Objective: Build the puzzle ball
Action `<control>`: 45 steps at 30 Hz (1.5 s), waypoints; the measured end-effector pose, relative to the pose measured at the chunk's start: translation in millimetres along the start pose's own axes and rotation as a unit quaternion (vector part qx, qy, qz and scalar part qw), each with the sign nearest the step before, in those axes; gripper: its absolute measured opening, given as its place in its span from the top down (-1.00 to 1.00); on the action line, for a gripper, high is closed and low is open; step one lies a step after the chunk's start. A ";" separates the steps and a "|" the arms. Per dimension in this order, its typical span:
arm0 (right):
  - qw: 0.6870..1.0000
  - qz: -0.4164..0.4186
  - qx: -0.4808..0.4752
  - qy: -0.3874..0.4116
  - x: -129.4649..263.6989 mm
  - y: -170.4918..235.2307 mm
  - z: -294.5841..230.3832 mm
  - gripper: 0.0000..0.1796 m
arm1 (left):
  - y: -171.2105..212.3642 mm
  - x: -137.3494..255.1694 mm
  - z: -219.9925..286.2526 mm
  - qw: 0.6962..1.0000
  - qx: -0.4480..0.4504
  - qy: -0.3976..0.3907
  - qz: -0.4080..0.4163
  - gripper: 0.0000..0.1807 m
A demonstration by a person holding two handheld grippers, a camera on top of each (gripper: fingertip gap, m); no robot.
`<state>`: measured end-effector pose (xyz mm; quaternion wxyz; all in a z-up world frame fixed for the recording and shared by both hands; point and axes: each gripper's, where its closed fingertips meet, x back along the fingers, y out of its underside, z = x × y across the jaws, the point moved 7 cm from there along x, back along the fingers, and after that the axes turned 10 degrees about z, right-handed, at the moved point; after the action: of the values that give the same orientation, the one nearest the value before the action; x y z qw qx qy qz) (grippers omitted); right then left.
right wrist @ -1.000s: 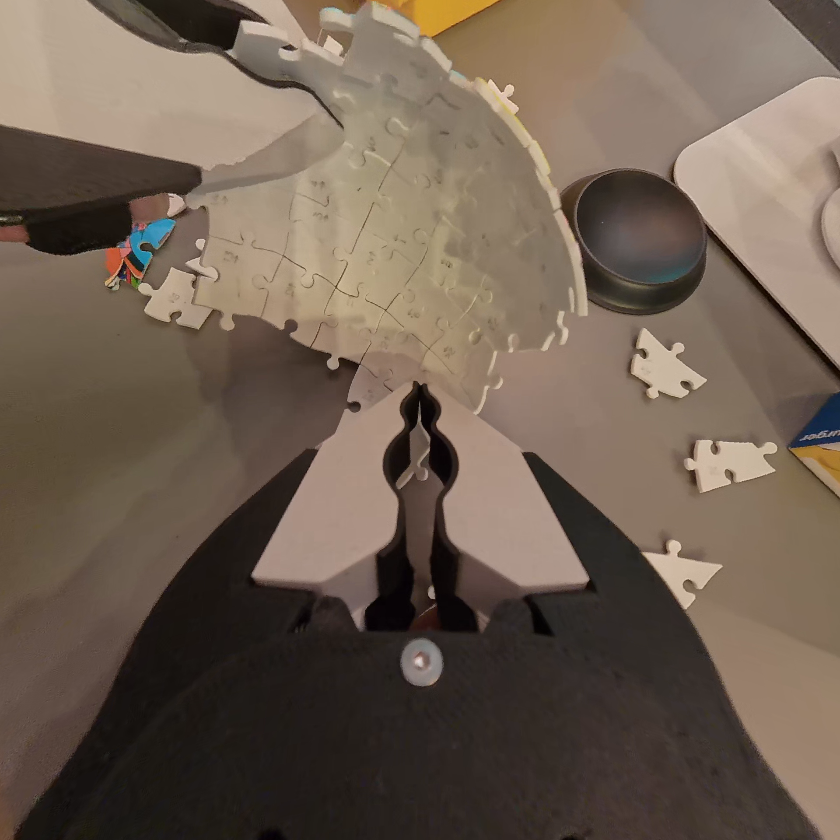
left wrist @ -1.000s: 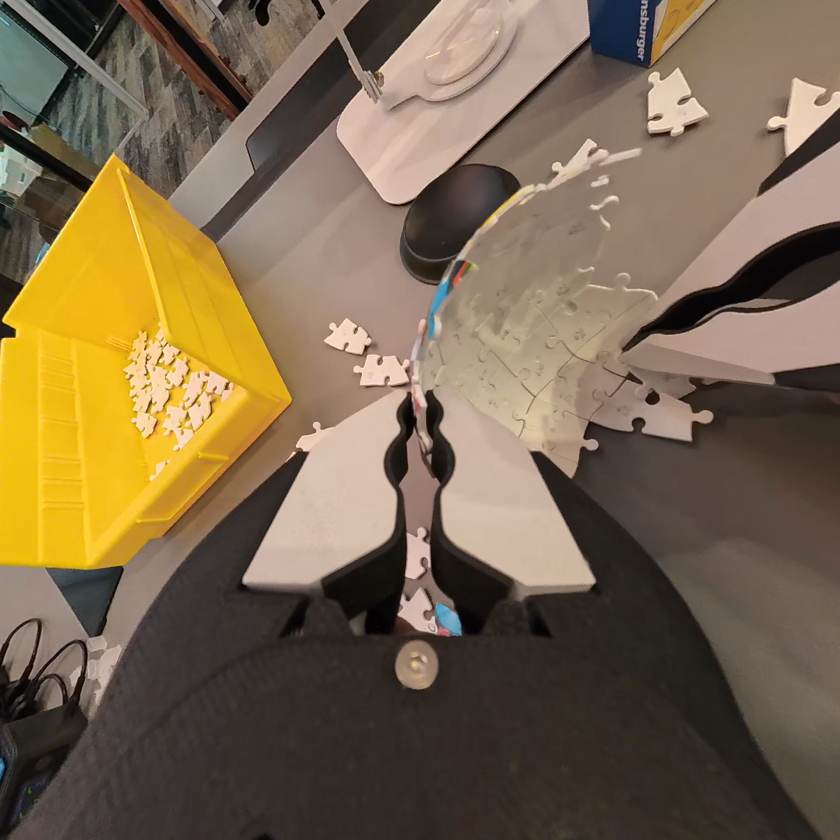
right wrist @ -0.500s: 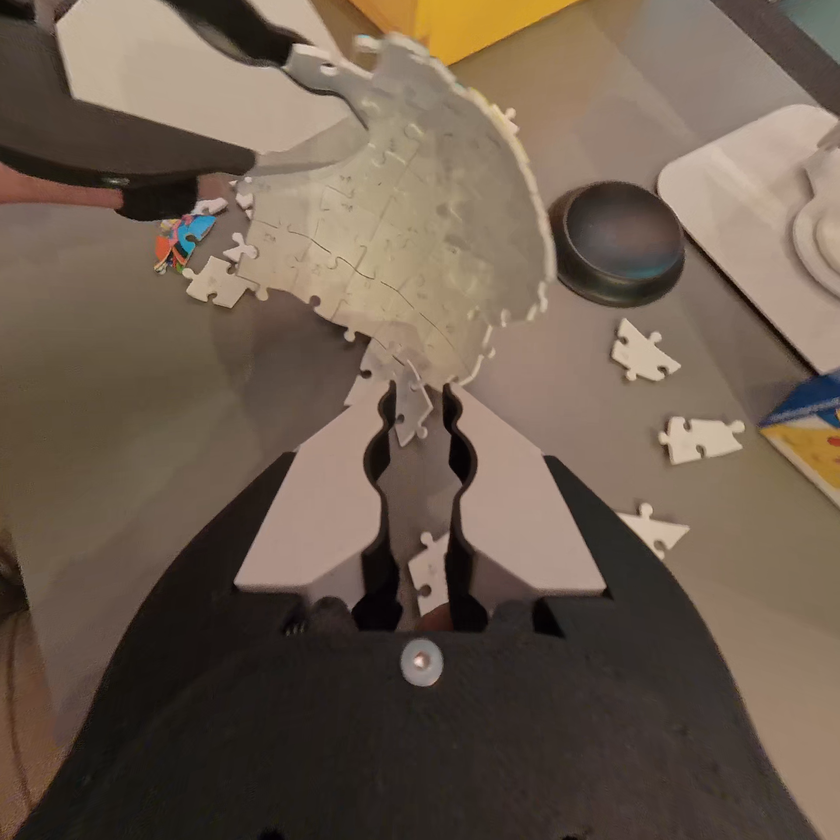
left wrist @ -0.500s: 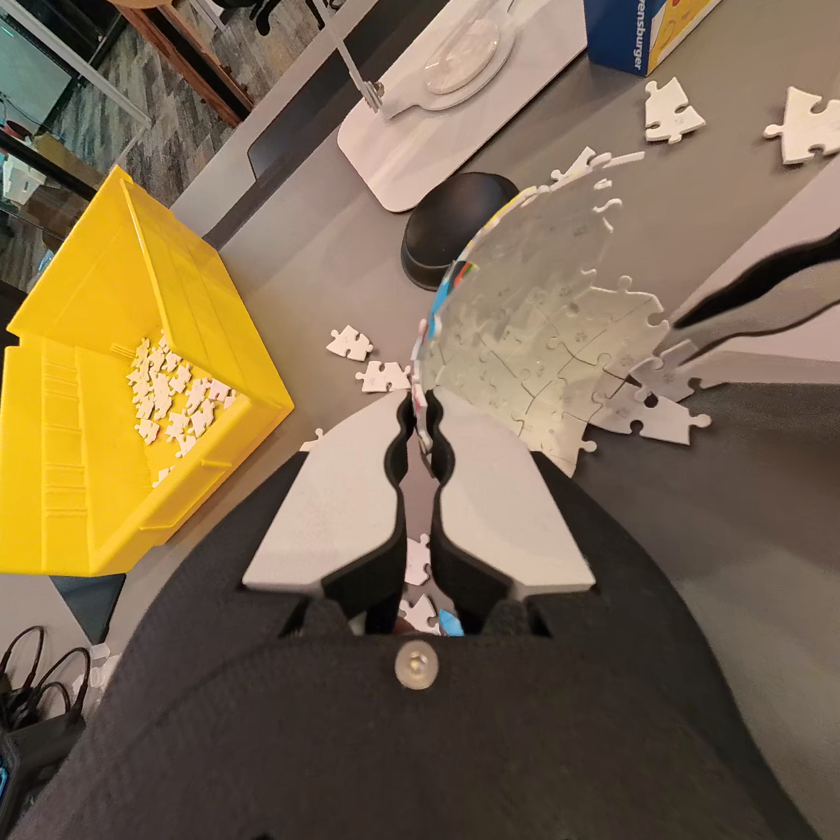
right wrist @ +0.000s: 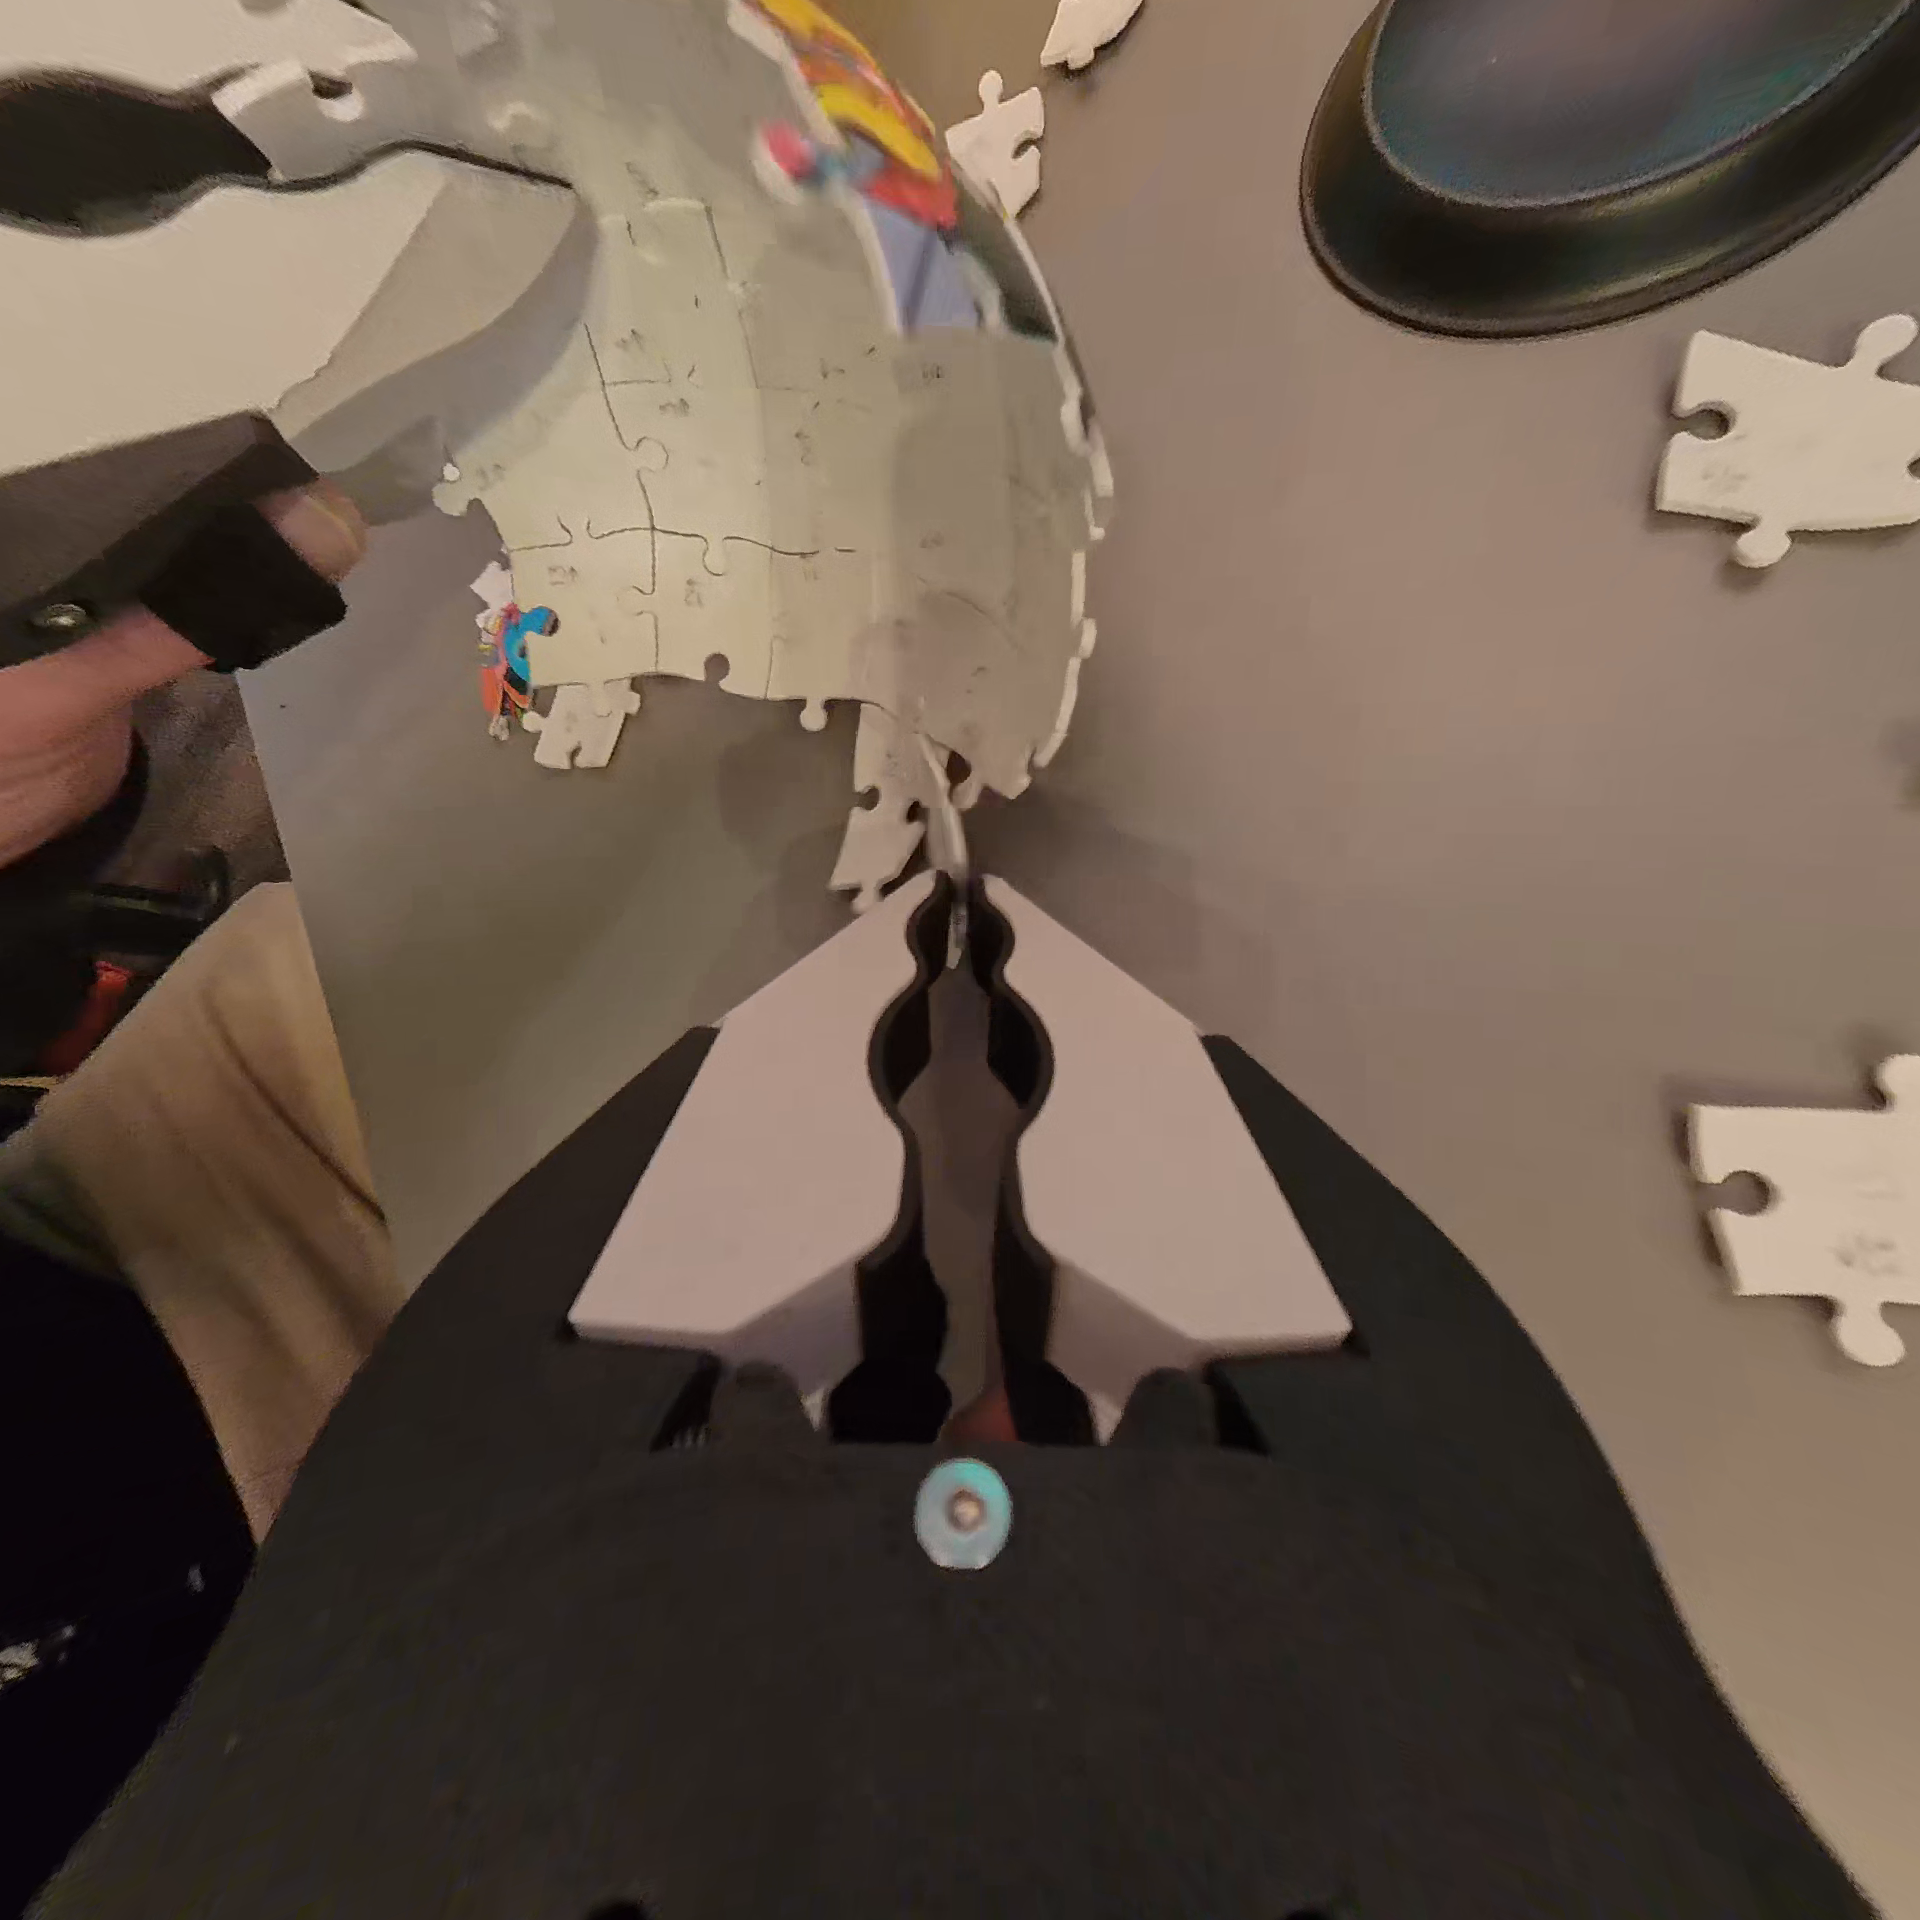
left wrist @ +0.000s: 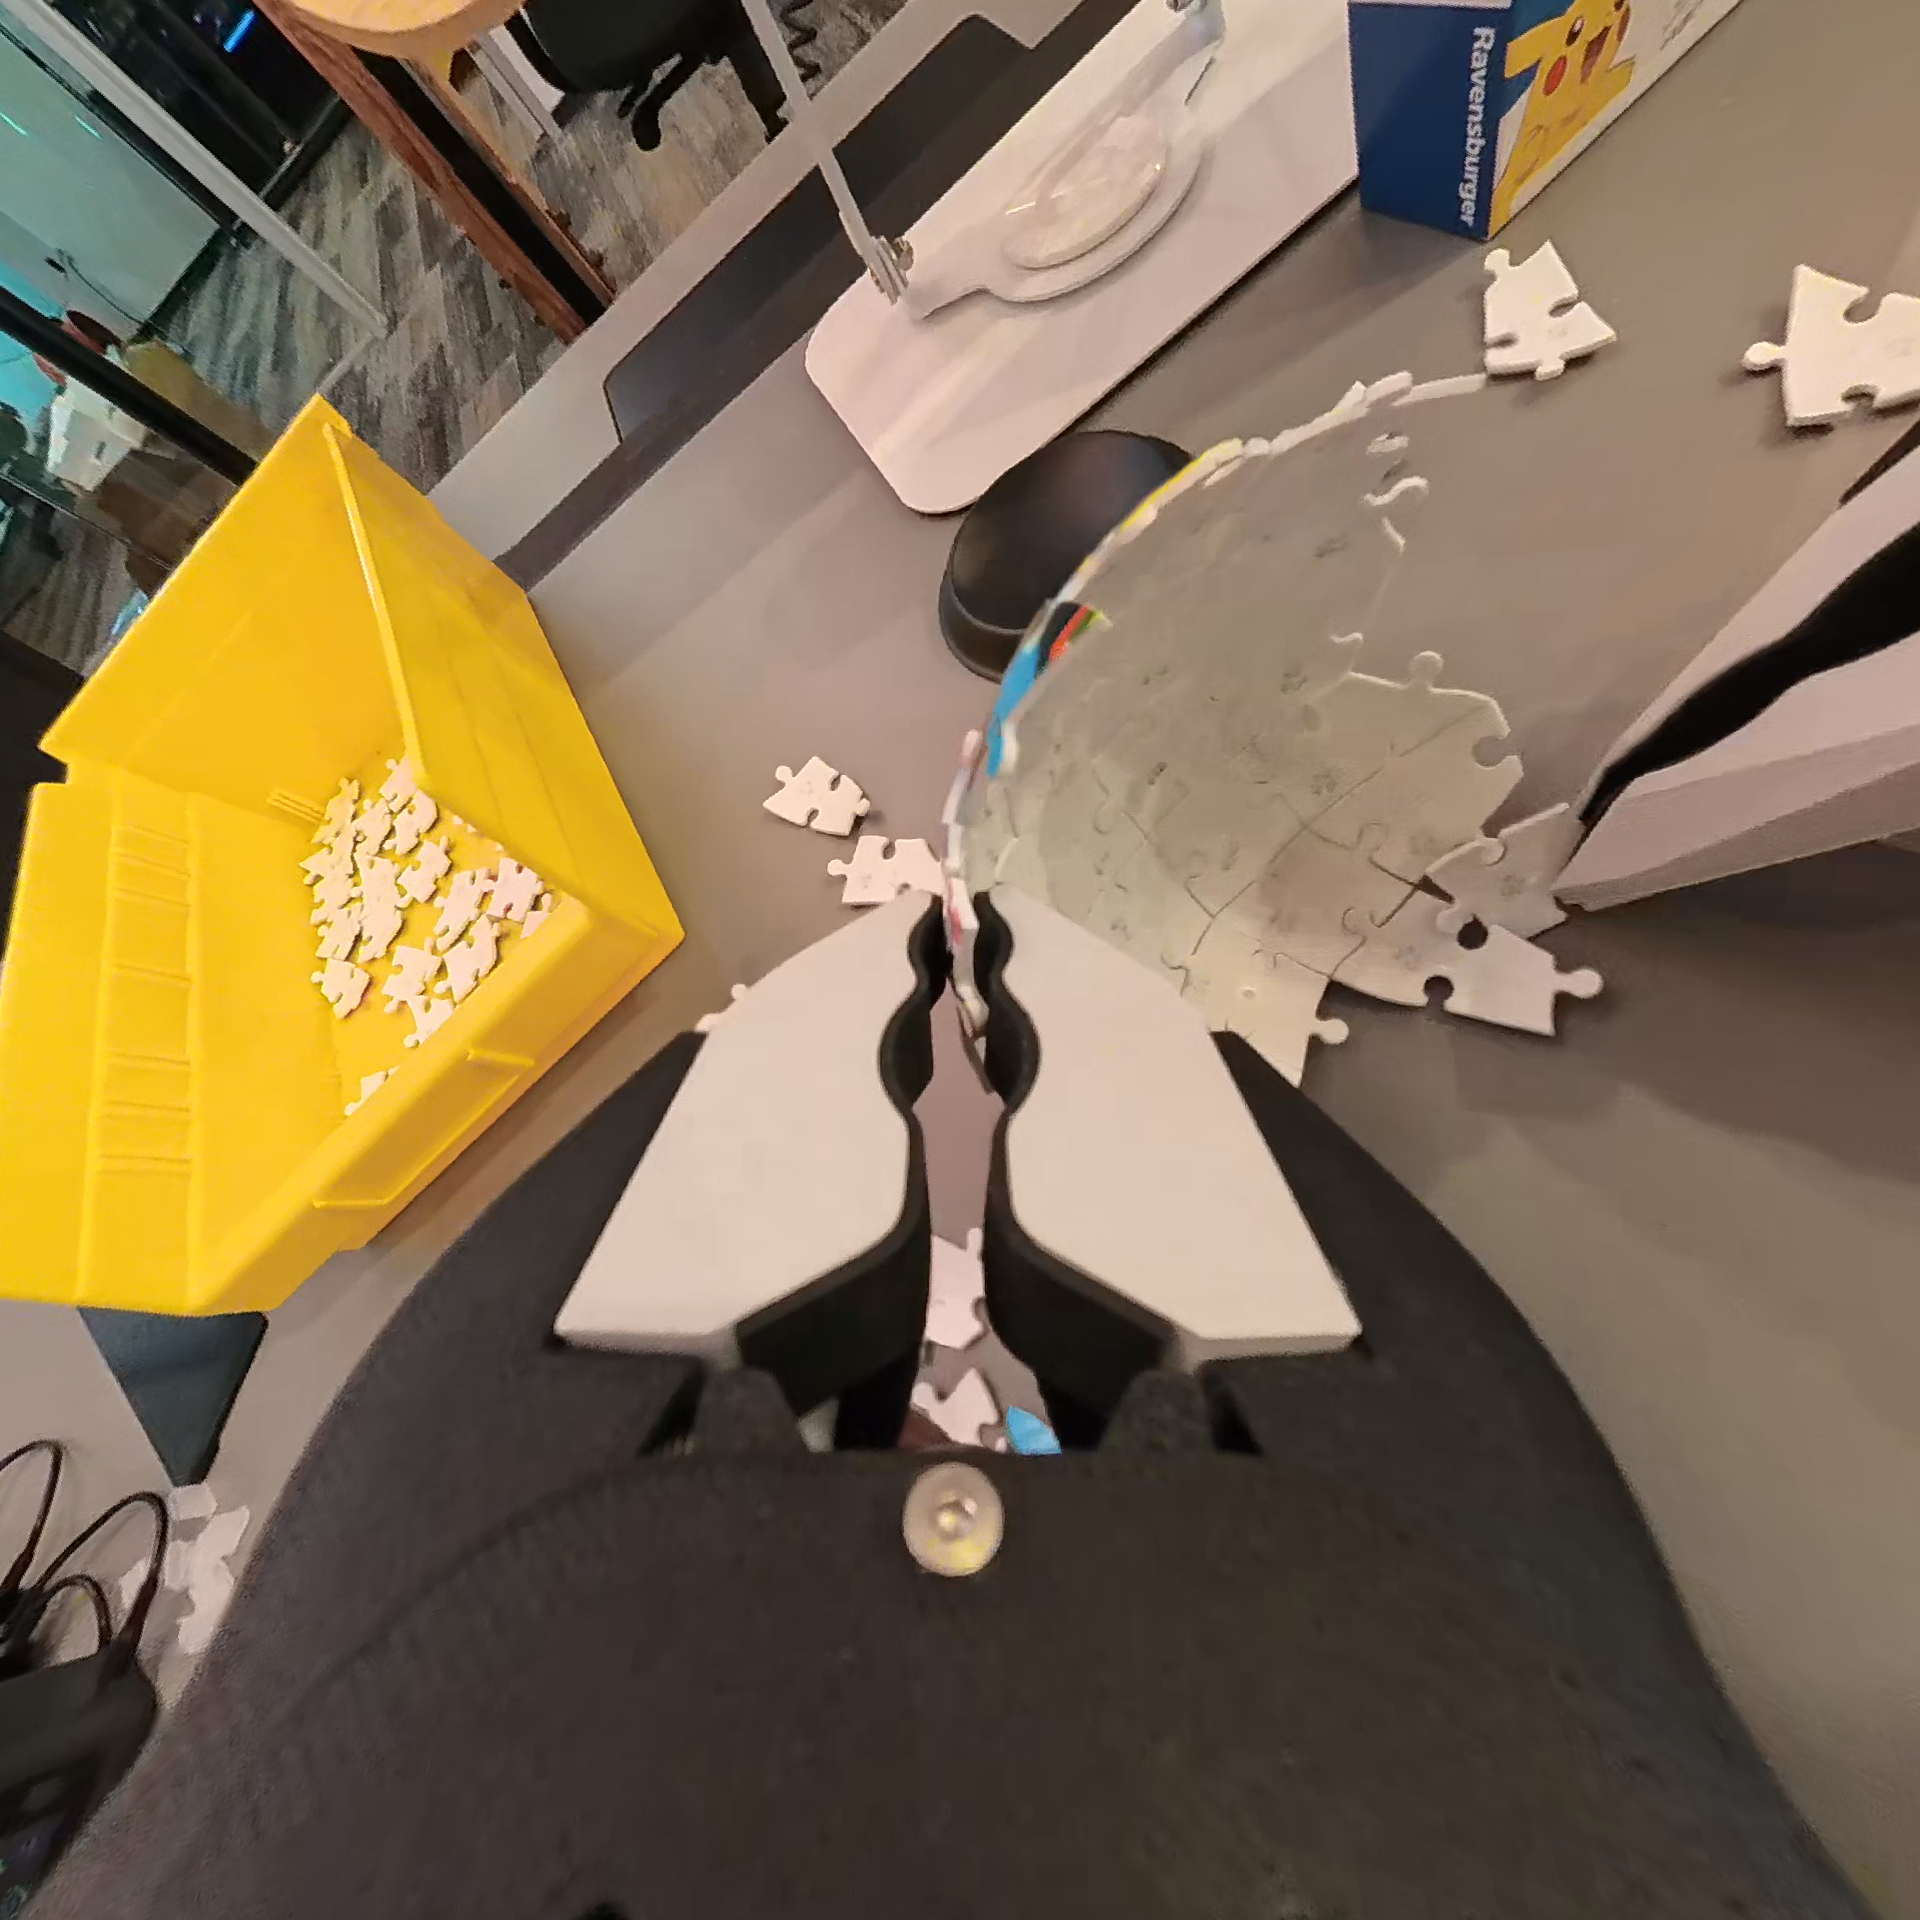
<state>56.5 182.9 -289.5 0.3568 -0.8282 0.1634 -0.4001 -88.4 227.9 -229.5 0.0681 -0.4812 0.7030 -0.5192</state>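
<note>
From the left wrist, the left gripper (left wrist: 961, 920) has its jaws pinched on the rim of the shell (left wrist: 1226, 727), a curved, part-built section of the ball held up over the table (left wrist: 1558, 1299). At the far edge the right gripper (left wrist: 1590, 821) nips a piece (left wrist: 1507, 878) against the shell's border. A yellow bin (left wrist: 208, 935) of spare pieces sits well to the left, and the black stand (left wrist: 1029, 551) lies behind the shell.

From the right wrist, the right gripper (right wrist: 958, 914) is closed on that thin piece (right wrist: 948, 821), seen edge-on and blurred where it meets the shell (right wrist: 779, 468). Whether its tabs are seated I can't tell. The left gripper (right wrist: 281, 177) grips the top corner.

My worry: the shell hangs from one narrow pinch. Push the piece in at an angle and the seams nearby could pop, or the shell could twist out of the left jaws. The piece itself could bend or slip sideways.
</note>
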 end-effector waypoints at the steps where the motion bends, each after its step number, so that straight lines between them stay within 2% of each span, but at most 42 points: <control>1: 1.000 0.001 -0.007 -0.006 0.7 -0.8 -0.3 1.00 | -0.4 0.1 0.0 1.000 -0.002 0.000 0.002 0.96; 18: 0.992 -0.102 -0.049 -0.063 -1.4 -9.7 10.2 0.99 | -6.1 -0.1 5.6 0.999 -0.029 0.001 0.024 0.96; 27: 0.988 -0.136 -0.027 -0.063 -3.4 -16.0 15.6 0.98 | -7.8 -1.3 8.7 0.999 -0.038 0.007 0.030 0.96; 34: 0.981 -0.162 -0.033 -0.099 -3.0 -22.4 17.1 0.73 | -7.2 -1.8 7.6 0.999 -0.037 0.007 0.031 0.96; 38: 0.985 -0.151 -0.013 -0.077 3.7 -23.8 15.3 0.79 | -7.2 -1.9 6.8 0.999 -0.037 0.006 0.031 0.96; 45: 0.991 -0.126 -0.007 -0.041 5.1 -9.4 14.2 1.00 | -7.1 -2.7 7.2 0.999 -0.038 0.008 0.033 0.96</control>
<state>70.6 193.1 -286.1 0.3043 -0.8603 0.0456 -0.4064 -78.4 225.1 -228.2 0.0614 -0.4553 0.7383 -0.4939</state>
